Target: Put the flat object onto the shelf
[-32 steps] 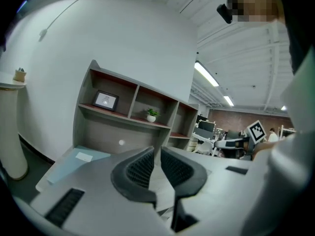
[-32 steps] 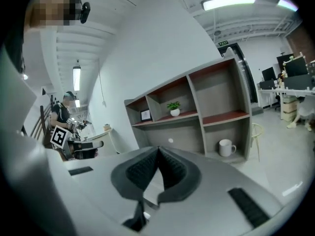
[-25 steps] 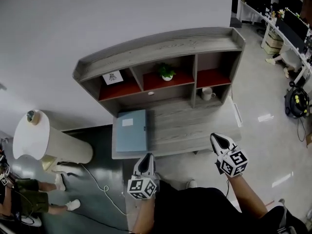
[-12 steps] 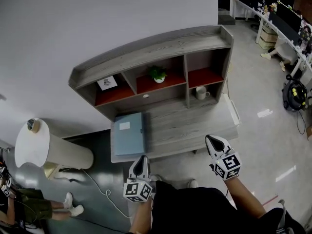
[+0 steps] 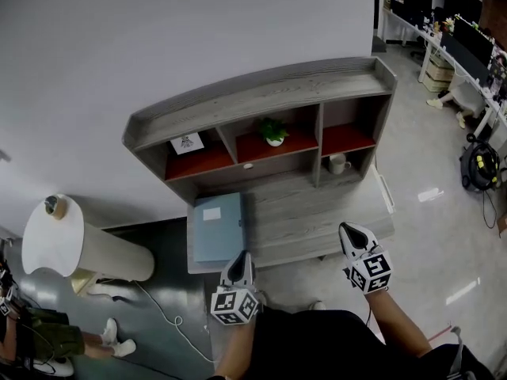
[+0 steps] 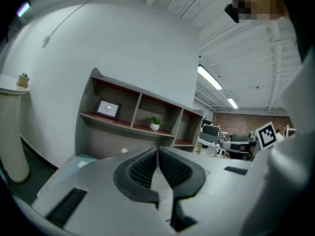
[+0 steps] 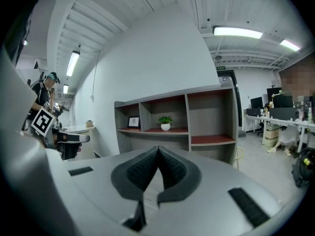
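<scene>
A flat light-blue folder point(image 5: 218, 228) lies on the left end of the grey desk surface point(image 5: 317, 212), below the shelf unit point(image 5: 261, 101). Its corner point(image 6: 84, 160) shows in the left gripper view. My left gripper point(image 5: 240, 261) hovers just off the desk's front edge, close to the folder's near end, shut with nothing between its tips. My right gripper point(image 5: 354, 233) hangs off the front right of the desk, also shut and empty. Both jaw pairs meet at the tips in the gripper views point(image 6: 157, 150) point(image 7: 158, 150).
The shelf has three red-floored compartments: a small framed picture point(image 5: 186, 142) at left, a potted plant point(image 5: 273, 131) in the middle, the right one bare. A white mug point(image 5: 337, 163) stands under the right compartment. A white round cylinder table point(image 5: 67, 240) stands left of the desk. A cable point(image 5: 162, 307) lies on the floor.
The head view has shifted a little, so the shelf and desk sit slightly differently in frame. Both grippers stay near the desk's front edge, shut.
</scene>
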